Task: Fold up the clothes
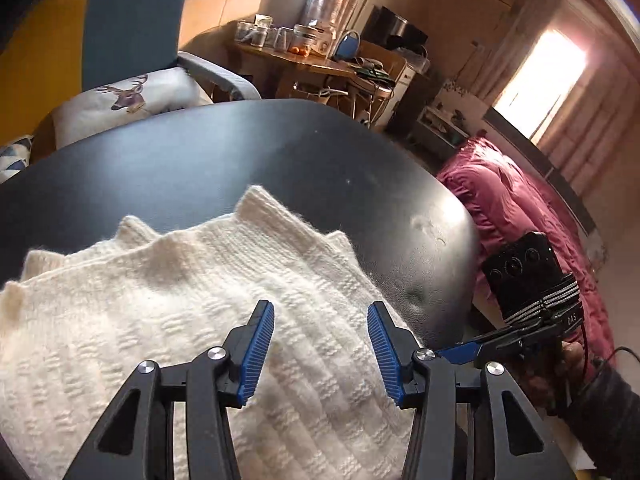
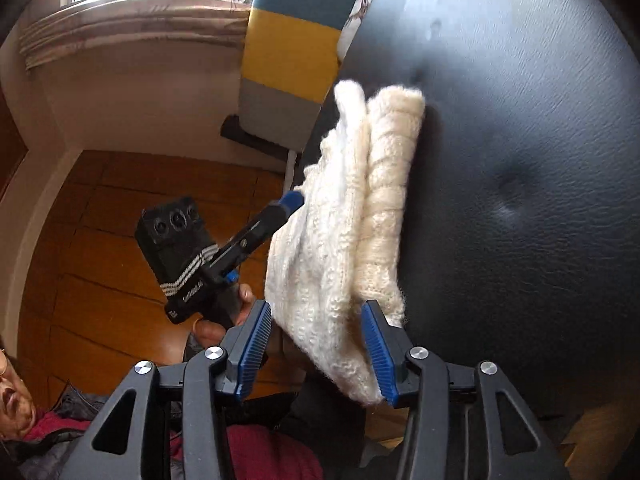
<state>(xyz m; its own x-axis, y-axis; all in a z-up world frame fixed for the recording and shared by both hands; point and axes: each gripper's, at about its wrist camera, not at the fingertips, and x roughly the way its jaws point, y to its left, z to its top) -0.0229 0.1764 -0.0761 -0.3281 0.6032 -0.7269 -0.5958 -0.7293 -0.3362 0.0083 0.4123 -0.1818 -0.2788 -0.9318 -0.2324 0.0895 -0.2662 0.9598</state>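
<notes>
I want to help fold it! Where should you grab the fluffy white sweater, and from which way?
Probably grab the knitted cream sweater at its near corner, where it hangs past the edge of the black padded table. Both layers are free there, so the right hand-held gripper, already open around it, can come in from the table's edge and pinch the stack.

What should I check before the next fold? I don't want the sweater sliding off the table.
1. Left gripper open above the sweater: ok.
2. Right gripper open at the sweater's edge, not clamped: ok.
3. Sweater already doubled into layers: ok.
4. Sweater fully on the table: not ok, one end hangs past the edge.
5. Sleeves tucked in: cannot tell.
</notes>
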